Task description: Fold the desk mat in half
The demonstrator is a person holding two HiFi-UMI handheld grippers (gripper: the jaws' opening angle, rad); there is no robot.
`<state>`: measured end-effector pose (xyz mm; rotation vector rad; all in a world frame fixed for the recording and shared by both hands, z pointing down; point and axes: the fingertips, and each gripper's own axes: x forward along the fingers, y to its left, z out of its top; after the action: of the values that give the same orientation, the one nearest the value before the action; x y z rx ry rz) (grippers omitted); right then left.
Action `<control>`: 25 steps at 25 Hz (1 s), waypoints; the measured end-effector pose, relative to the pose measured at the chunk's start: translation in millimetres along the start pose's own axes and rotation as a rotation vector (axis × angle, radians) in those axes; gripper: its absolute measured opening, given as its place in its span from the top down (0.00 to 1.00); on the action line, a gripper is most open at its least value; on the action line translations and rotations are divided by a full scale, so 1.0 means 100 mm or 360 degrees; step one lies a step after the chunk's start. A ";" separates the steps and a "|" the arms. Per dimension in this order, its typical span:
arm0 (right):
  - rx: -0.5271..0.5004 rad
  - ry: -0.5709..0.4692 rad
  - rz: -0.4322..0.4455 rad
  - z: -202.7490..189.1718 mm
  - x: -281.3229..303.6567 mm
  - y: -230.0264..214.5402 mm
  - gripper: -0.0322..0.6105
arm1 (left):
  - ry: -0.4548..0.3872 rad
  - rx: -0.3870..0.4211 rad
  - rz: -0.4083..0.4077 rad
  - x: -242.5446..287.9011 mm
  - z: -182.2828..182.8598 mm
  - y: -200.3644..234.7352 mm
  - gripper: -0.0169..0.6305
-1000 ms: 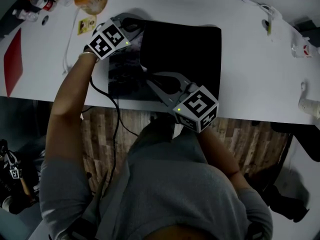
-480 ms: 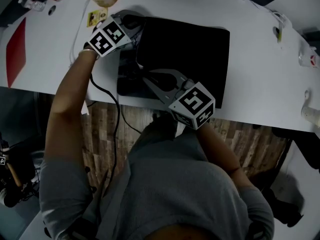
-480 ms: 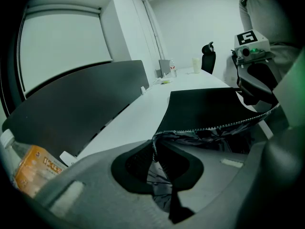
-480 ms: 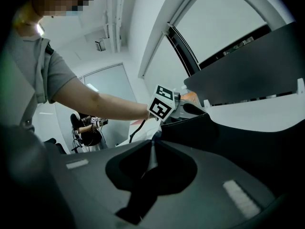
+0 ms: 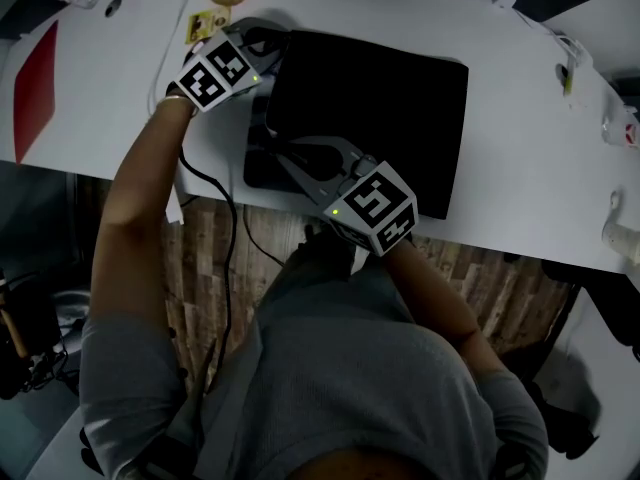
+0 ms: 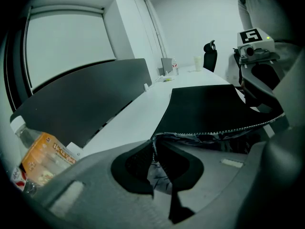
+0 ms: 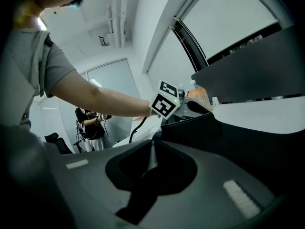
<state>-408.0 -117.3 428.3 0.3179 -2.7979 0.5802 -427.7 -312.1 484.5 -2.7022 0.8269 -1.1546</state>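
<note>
left gripper [image 5: 272, 56] and right gripper [image 5: 288, 160], jaws both pinching the lifted edge of the desk mat [image 5: 380, 108], loads of bare desk [image 5: 520, 158] beyond

Office. Long white desk [image 6: 141, 111]; dark divider panel [image 6: 71, 99] along the desk's far edge; black office chair [image 6: 210, 56] at the desk's end; blind-covered window [image 6: 66, 42] behind the desk.

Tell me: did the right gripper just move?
Yes. The right gripper slid left, closing on the left edge of the desk mat lying on the table.

Dim, underexposed frames (fisheye-warped, dark vignetted edges).
</note>
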 end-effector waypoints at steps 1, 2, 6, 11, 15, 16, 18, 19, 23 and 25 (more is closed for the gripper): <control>-0.0005 0.0008 0.0004 -0.01 0.03 0.01 0.90 | 0.0000 -0.0002 0.0003 -0.01 -0.02 0.00 0.91; -0.0008 0.0014 0.0011 -0.03 0.05 0.03 0.90 | 0.0000 -0.0003 0.0006 -0.03 -0.03 0.00 0.91; -0.0039 0.0026 0.0071 -0.06 0.15 0.12 0.90 | 0.0003 -0.0007 0.0020 -0.09 -0.11 0.01 0.91; -0.0062 0.0073 0.0082 -0.11 0.25 0.14 0.90 | 0.0014 -0.0021 0.0046 -0.14 -0.20 0.02 0.91; -0.0084 0.0096 0.0111 -0.16 0.31 0.17 0.90 | 0.0045 -0.0008 0.0075 -0.15 -0.27 0.02 0.91; -0.0089 0.0105 0.0110 -0.18 0.33 0.17 0.90 | 0.0060 0.0002 0.0083 -0.15 -0.30 0.02 0.91; -0.0107 0.0120 0.0095 -0.23 0.37 0.16 0.89 | 0.0095 0.0012 0.0101 -0.15 -0.40 0.01 0.90; -0.0119 0.0123 0.0083 -0.25 0.39 0.15 0.87 | 0.0116 0.0011 0.0112 -0.15 -0.46 0.01 0.89; -0.0116 0.0122 0.0075 -0.30 0.44 0.11 0.81 | 0.0162 0.0020 0.0164 -0.15 -0.62 0.01 0.84; -0.0098 0.0117 0.0088 -0.31 0.44 0.10 0.78 | 0.0176 0.0025 0.0181 -0.17 -0.66 0.00 0.84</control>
<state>-445.5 -102.3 465.0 0.2035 -2.7548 0.5059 -482.9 -295.4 520.2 -2.5612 0.9685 -1.2885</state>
